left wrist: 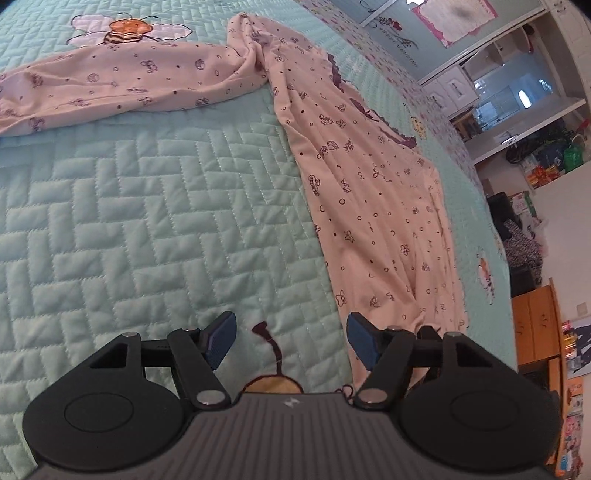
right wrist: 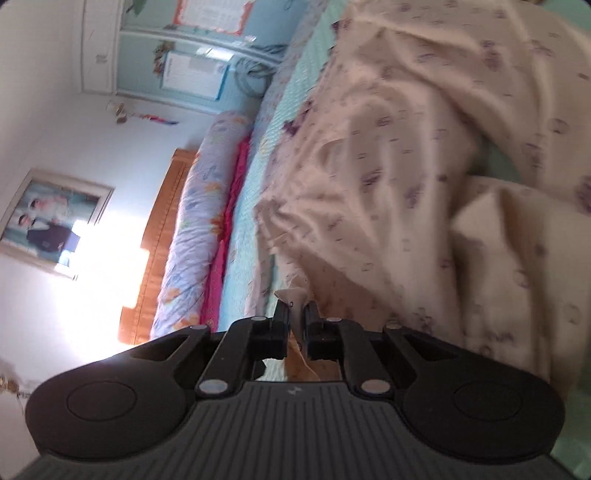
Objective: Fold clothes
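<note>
Pale pink pyjama trousers (left wrist: 373, 192) with small purple prints lie spread on a mint quilted bedspread (left wrist: 147, 206). One leg runs toward me on the right, the other stretches off to the far left. My left gripper (left wrist: 291, 338) hovers open just above the quilt, its right blue pad (left wrist: 360, 338) at the hem edge of the near leg. In the right wrist view the same pink fabric (right wrist: 406, 177) fills the frame, lifted and rumpled. My right gripper (right wrist: 295, 314) is shut on a pinched edge of that cloth.
A bee motif (left wrist: 125, 31) is stitched into the quilt at the far end. Shelves and clutter (left wrist: 535, 147) stand beyond the bed's right edge. A rolled floral duvet (right wrist: 199, 221) and wooden headboard (right wrist: 162, 240) lie along the bed's far side in the right wrist view.
</note>
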{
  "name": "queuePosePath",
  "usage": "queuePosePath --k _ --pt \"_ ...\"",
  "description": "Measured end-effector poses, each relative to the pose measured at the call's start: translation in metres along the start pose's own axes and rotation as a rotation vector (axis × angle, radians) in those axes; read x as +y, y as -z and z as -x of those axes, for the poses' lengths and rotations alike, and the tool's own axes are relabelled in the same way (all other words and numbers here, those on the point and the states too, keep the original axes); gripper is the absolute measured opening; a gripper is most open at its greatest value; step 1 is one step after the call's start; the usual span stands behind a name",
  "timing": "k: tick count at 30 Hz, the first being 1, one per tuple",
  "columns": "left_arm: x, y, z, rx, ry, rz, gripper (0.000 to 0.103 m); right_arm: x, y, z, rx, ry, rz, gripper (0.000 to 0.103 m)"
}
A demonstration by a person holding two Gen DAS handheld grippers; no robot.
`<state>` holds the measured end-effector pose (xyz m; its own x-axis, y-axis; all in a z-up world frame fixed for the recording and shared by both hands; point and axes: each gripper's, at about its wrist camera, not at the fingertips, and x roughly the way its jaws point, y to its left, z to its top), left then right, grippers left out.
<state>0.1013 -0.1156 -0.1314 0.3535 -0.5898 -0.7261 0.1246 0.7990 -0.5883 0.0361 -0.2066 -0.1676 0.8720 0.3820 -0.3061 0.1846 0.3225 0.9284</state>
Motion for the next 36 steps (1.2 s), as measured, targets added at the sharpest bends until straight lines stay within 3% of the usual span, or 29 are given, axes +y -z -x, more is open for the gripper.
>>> queuePosePath --k 11,16,23,27,30,32,34,36 --pt "-0.028 0.006 -0.028 0.07 0.036 -0.024 0.069 -0.012 -0.003 -0.008 -0.004 -0.049 -0.087 0.011" --pt "-0.027 0.006 -0.028 0.085 0.04 0.031 0.069 -0.014 -0.004 -0.014 -0.007 -0.07 -0.117 0.011" --pt "-0.037 0.007 -0.038 0.138 0.108 0.071 0.063 -0.018 -0.003 -0.015 -0.007 -0.089 -0.143 0.011" --pt "-0.043 0.008 -0.041 0.15 0.128 0.074 0.045 -0.019 -0.004 -0.016 -0.003 -0.093 -0.147 0.011" --pt "-0.048 0.009 -0.042 0.154 0.135 0.06 0.041 -0.022 -0.004 -0.016 -0.001 -0.093 -0.153 0.011" --pt "-0.049 0.01 -0.042 0.155 0.133 0.05 0.031 -0.023 -0.004 -0.015 -0.001 -0.096 -0.157 0.012" --pt "-0.046 0.011 -0.04 0.148 0.119 0.05 0.009 -0.023 -0.004 -0.015 -0.001 -0.099 -0.16 0.013" --pt "-0.043 0.011 -0.039 0.142 0.106 0.049 0.004 -0.024 -0.003 -0.015 0.001 -0.107 -0.161 0.016"
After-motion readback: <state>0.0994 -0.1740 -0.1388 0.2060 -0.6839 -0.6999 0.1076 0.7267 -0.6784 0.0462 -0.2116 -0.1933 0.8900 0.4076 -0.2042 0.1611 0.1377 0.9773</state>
